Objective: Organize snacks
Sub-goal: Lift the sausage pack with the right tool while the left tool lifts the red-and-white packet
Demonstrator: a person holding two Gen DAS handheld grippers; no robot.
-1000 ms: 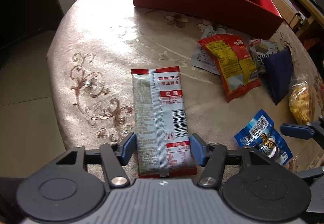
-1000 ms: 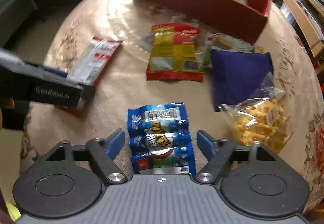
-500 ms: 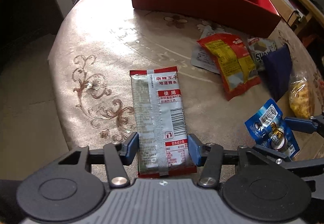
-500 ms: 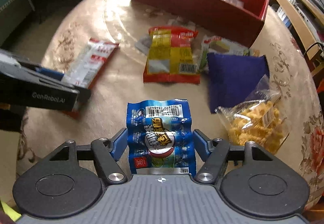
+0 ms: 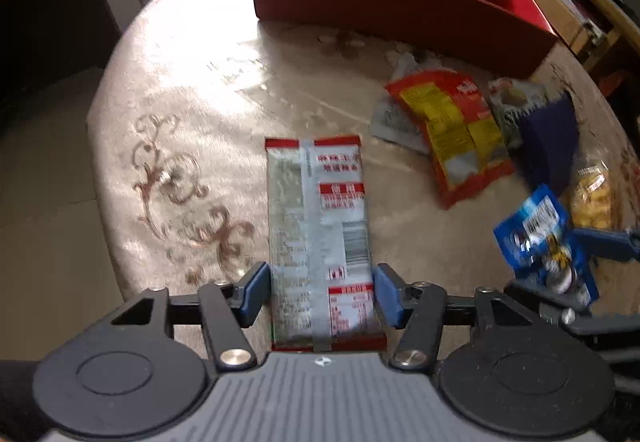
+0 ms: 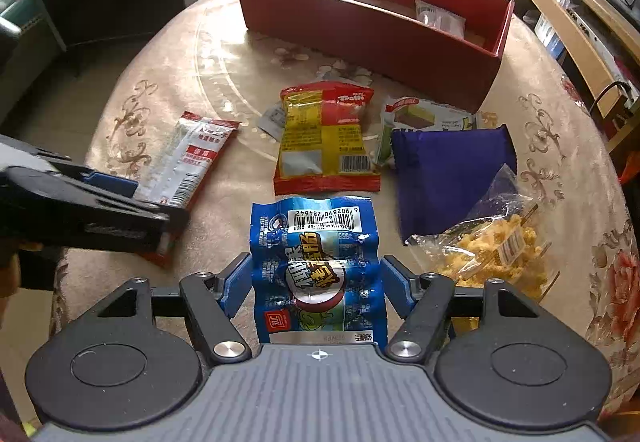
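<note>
Blue pads of the left hand-held gripper stand on both sides of the silver and red packet, and compared with a second ago they have come much nearer to its edges. At this moment the jaws are opening a little again; the pads look touching or almost touching the packet sides, and I cannot tell if they really press. The right hand-held gripper also narrowed since a second ago and is now steady, its pads tight against the blue sausage pack, which looks wrinkled between them. I judge that both snacks are nearly taken, so the carrying step can begin soon.

The silver and red packet lies flat on the table, with its near end between the left jaws and its far end pointing toward the red box. The blue sausage pack lies the same way under the right gripper. The red box stands at the far side of the table, well apart from both.
</note>
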